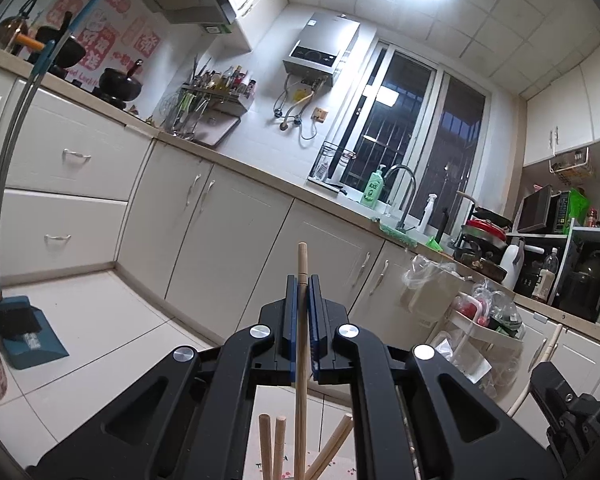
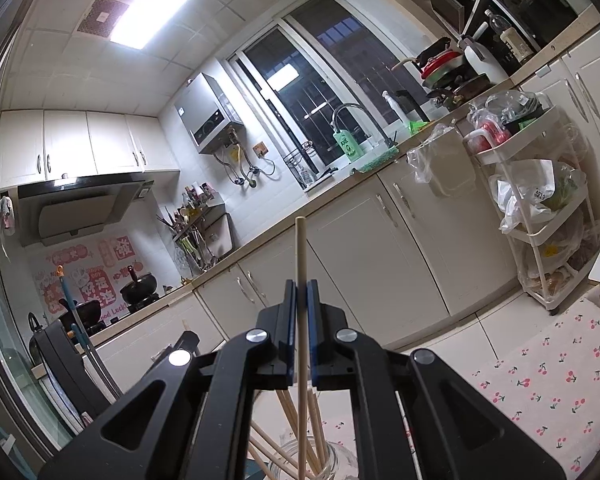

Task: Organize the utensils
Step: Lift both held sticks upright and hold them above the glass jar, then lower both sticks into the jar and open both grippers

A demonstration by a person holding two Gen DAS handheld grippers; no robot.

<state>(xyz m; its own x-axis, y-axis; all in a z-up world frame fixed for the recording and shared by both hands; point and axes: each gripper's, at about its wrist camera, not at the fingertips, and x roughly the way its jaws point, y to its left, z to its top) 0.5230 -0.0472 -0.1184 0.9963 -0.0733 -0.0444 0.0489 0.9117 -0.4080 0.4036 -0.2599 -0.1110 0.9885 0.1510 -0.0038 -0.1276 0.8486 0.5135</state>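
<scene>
Left hand-held gripper point(image 1: 303, 286) clamps a chopstick point(image 1: 301, 320), right hand-held gripper point(image 2: 301, 292) another chopstick point(image 2: 301, 320), apparently glass jar point(image 2: 332, 460) visible only rightward

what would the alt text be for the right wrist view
The right tongs are shut on a single upright wooden chopstick, above a clear glass jar holding more chopsticks. Behind them is a tilted kitchen: cream cabinets, a sink tap under a dark window, and a cherry-print cloth at right.
</scene>
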